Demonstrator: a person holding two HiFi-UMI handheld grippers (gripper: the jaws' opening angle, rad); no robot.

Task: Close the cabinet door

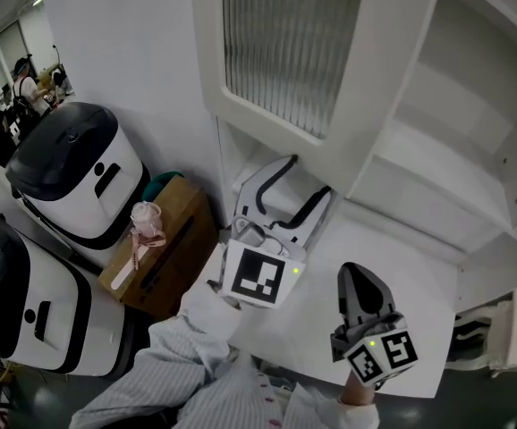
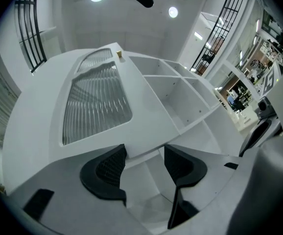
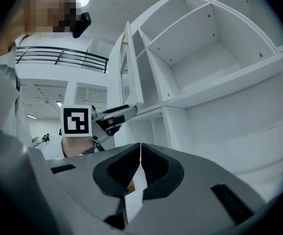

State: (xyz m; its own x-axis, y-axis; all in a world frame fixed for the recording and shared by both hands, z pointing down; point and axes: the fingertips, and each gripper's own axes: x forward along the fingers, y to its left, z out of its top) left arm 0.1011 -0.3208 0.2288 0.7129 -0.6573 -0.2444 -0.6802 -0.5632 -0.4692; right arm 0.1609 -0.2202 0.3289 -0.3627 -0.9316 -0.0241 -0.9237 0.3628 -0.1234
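The white cabinet door [image 1: 285, 52] with a ribbed glass pane [image 2: 96, 102] stands swung out from the open shelves [image 1: 455, 123]. My left gripper [image 1: 283, 202] is open just under the door's lower edge. In the left gripper view that edge [image 2: 146, 148] lies at the fingertips [image 2: 113, 156] with a gap on each side, so the pads are not pressing on it. My right gripper [image 1: 359, 293] hangs lower and to the right over the white counter [image 1: 419, 275], shut with nothing in it. The right gripper view shows its jaws [image 3: 140, 163] closed, the left gripper [image 3: 109, 119] and the door edge [image 3: 131, 67] beyond.
Two white and black machines [image 1: 75, 164] stand at the left. Beside them, a brown cardboard box [image 1: 165, 248] carries a pink cup [image 1: 146, 217]. People stand far off at the upper left [image 1: 21, 83]. The cabinet's shelves [image 3: 215, 58] hold nothing.
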